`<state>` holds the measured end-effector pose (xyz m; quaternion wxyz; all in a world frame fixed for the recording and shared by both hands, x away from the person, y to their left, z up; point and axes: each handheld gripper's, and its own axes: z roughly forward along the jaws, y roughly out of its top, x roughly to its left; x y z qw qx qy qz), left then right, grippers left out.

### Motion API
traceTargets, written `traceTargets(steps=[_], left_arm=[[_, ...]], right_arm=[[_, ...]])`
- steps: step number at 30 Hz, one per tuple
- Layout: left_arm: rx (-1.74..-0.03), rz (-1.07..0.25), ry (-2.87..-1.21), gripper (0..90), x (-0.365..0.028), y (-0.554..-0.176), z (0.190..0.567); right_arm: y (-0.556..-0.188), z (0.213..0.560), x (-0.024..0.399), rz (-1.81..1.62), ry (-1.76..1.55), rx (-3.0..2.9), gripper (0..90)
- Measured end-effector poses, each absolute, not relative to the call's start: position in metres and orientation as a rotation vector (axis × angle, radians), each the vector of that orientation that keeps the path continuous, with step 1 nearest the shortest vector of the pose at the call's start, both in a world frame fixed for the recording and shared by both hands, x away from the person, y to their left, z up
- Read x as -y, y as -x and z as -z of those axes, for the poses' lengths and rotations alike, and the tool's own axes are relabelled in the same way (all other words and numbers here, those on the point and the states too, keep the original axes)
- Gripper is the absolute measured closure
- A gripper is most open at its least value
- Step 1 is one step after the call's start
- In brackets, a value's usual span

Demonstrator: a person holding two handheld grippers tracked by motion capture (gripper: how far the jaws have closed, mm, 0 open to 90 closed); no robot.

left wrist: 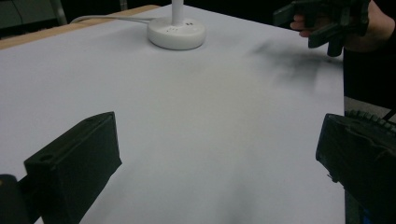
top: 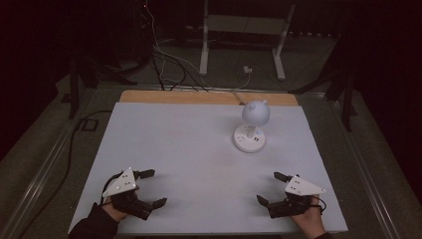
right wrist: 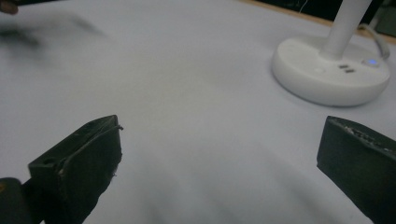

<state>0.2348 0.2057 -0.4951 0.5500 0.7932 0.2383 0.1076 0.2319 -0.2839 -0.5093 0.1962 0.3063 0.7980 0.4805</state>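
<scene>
- While both claws rest low at the near edge of the pale surface, a white lamp stands toward the far right part of it, well apart from each of them.
- From the high view, the left claw sits at the near left, held by a hand in a dark sleeve, with its two black jaws spread wide and nothing between them.
- On the same view, the right claw sits at the near right, its jaws likewise spread wide and pinching nothing; a grey three-cornered plate rides on top of each claw.
- The two claws point inward and forward, roughly toward the middle of the surface, and stay well apart from one another.
- Seen along the left claw's own jaws, bare surface lies between them; the lamp's round base shows far ahead near the top, with its thin stem rising out of frame and a white cord trailing to the left.
- That same view catches the other hand and its claw at the upper right, above a dark shadow on the surface.
- Seen along the right claw's jaws, the lamp's base lies ahead to the right, nearer than in the left gripper view, with a small blue light and two small slots on its top.
- The lamp's head is a round white globe tilted on the stem above the base.
- A strip of bare wood shows along the far edge of the surface.
</scene>
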Motion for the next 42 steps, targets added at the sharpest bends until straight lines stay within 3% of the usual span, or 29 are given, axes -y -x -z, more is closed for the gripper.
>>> traceTargets(steps=[42], left_arm=[[-0.550,-0.258,-1.841,0.2,-0.2068,-0.2344,0.4938]], right_arm=[[-0.2367,0.5002,0.2841,-1.367,-0.899,-2.134,0.0]])
